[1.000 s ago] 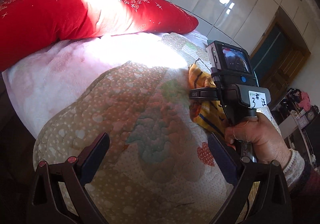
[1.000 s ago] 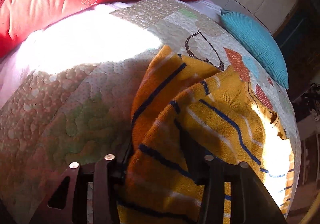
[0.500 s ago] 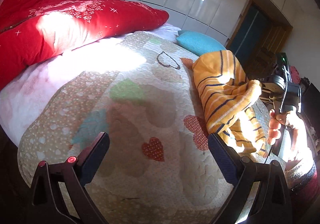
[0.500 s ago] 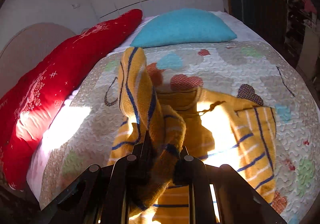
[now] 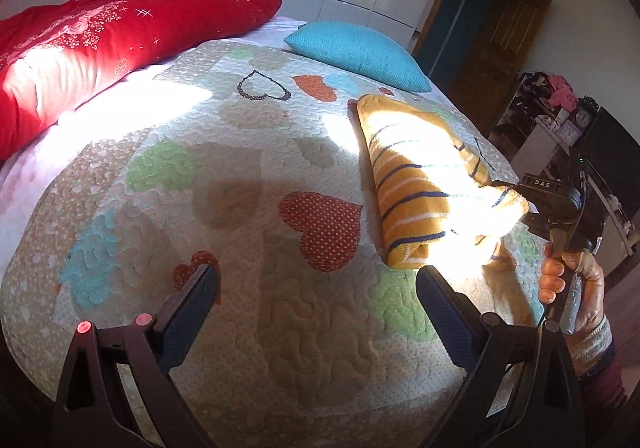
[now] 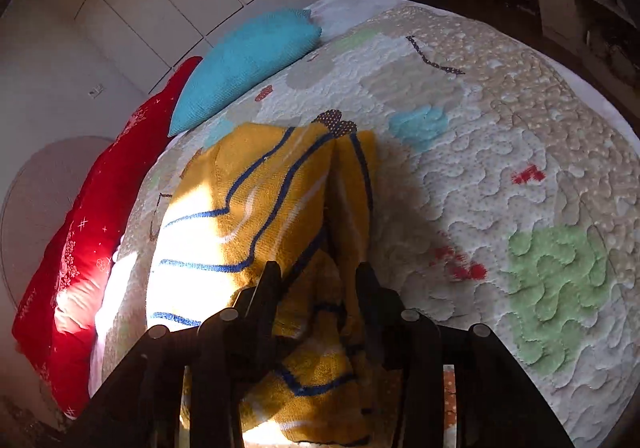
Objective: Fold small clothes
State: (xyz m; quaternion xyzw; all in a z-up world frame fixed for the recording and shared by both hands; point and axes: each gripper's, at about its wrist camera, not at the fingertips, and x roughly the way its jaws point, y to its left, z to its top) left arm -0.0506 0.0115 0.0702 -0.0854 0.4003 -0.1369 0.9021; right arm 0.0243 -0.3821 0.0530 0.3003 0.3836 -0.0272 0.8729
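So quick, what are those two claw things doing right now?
Left gripper: open, holding nothing, above the quilt.
Right gripper: shut on the yellow striped sweater.

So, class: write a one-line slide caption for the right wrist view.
Right hand-held gripper clamps a yellow knitted sweater with blue stripes, folding it on the heart-patterned quilt.

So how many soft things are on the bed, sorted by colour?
Red: 1, the red pillow
Blue: 1, the blue cushion
Yellow striped: 1, the sweater clamped in the right gripper
Total: 3, all lying on the heart quilt
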